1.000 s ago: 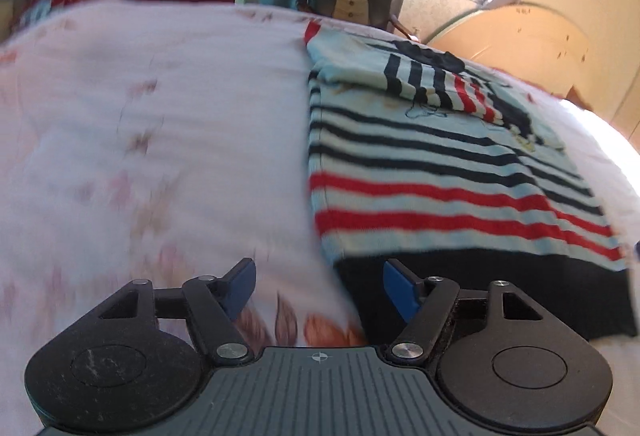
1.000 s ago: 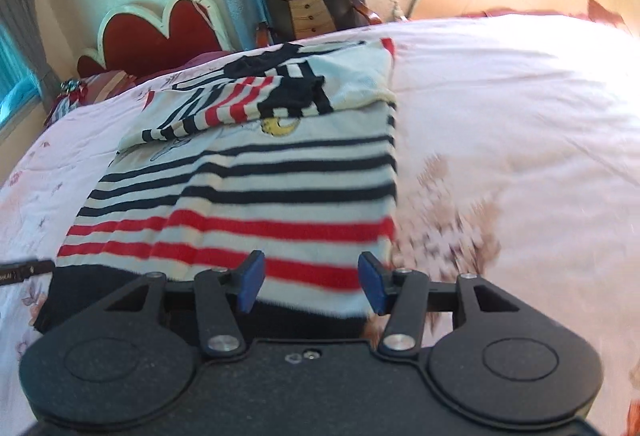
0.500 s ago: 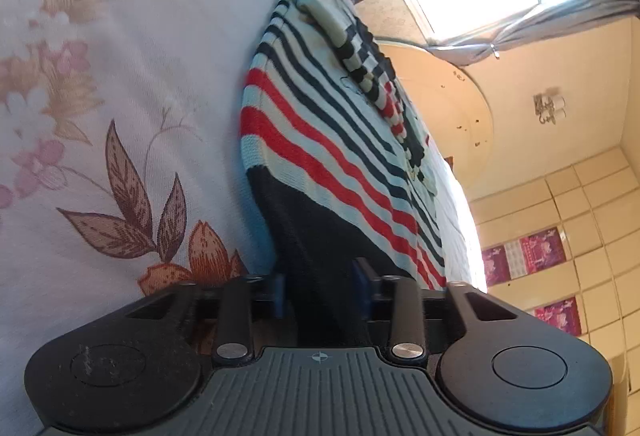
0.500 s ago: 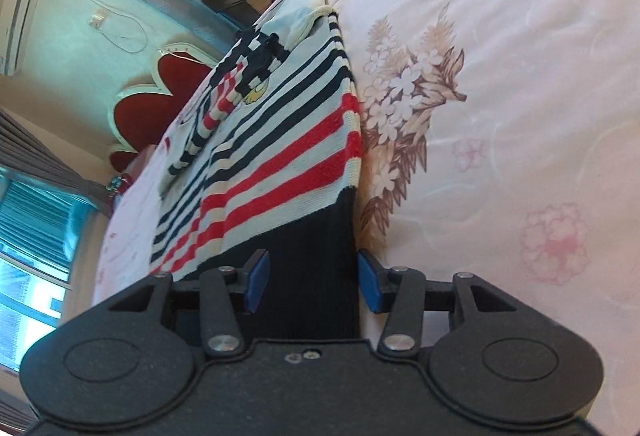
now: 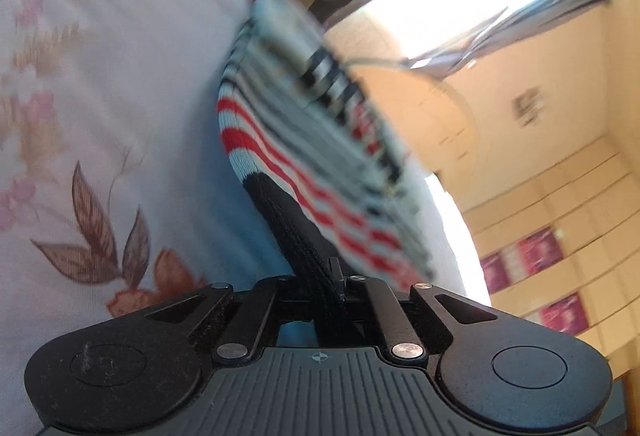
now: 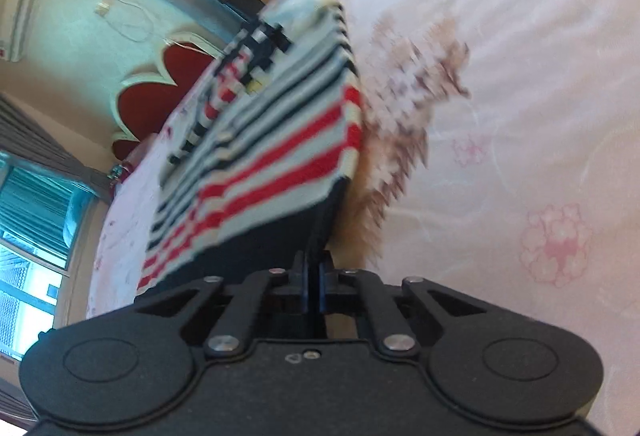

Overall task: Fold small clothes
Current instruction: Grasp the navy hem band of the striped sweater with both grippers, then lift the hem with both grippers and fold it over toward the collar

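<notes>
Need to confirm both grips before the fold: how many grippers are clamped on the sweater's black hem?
2. The left gripper is shut on the striped sweater at its left hem corner; the right gripper is shut on its right hem corner.

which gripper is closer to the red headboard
Hard to call from these views. The right gripper faces the red headboard across the striped sweater it clamps by the dark hem; the left gripper clamps the hem's other corner, headboard out of its view.

No readable text, labels, brands or numbers appear in either view. The purple posters [image 5: 532,252] on the wall, far right of the left tongs, are too blurred to read.
</notes>
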